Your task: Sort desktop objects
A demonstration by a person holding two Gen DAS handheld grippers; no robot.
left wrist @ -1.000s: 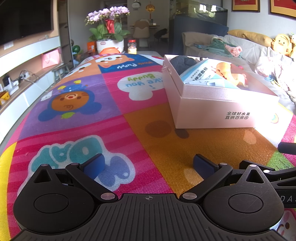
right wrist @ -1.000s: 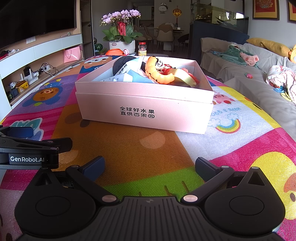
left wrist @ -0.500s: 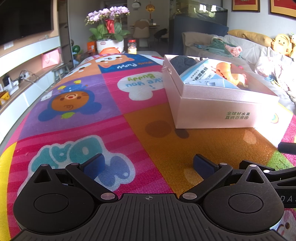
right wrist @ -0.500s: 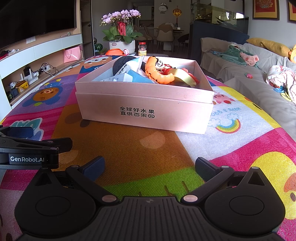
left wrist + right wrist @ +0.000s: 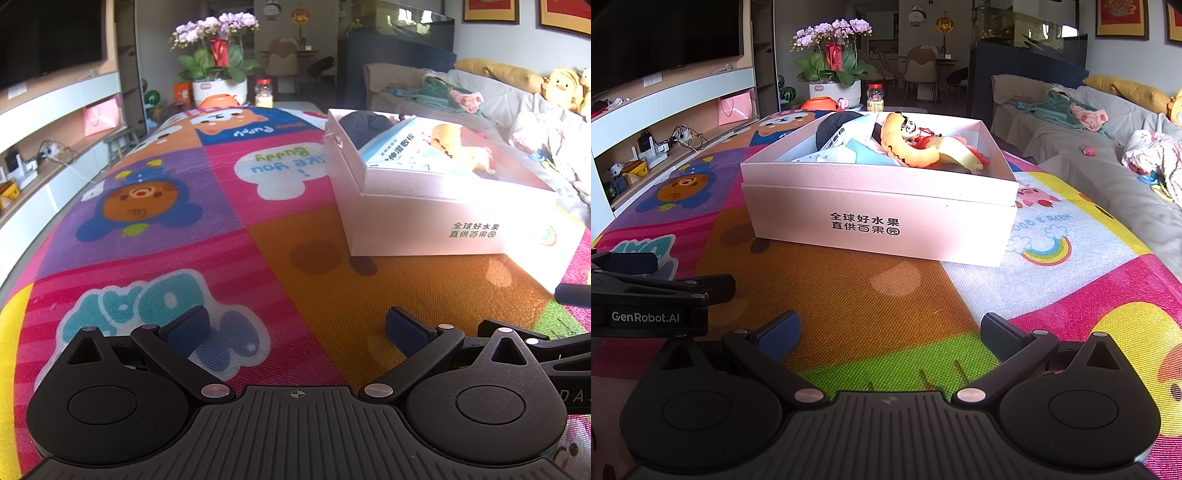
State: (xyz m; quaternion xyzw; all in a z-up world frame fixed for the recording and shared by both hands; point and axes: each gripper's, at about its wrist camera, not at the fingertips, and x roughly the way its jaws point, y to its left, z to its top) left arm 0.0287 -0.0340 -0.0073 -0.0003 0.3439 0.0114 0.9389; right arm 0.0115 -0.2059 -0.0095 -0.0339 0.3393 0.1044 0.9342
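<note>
- the pink box (image 5: 882,218) sits on the desk (image 5: 871,302) beyond both tools, its front wall with dark printed characters facing the right wrist camera
- inside it lie an orange cartoon toy (image 5: 912,142), a pale blue and white packet (image 5: 400,149) and a dark rounded thing (image 5: 364,123) at the far left corner (what that one is cannot be told)
- the left hand-held gripper (image 5: 297,330) is spread wide with nothing between its blue pads, low over the colourful mat (image 5: 155,206), to the left of the box and nearer than it
- the right hand-held gripper (image 5: 890,332) is likewise wide and empty, facing the near wall of the box, well apart from it
- no loose object shows on the mat in either view, left, right or near the tools
- judged from this, the sorting looks finished or nearly so: everything visible is already in the box, and nothing plainly waits to be picked up
</note>
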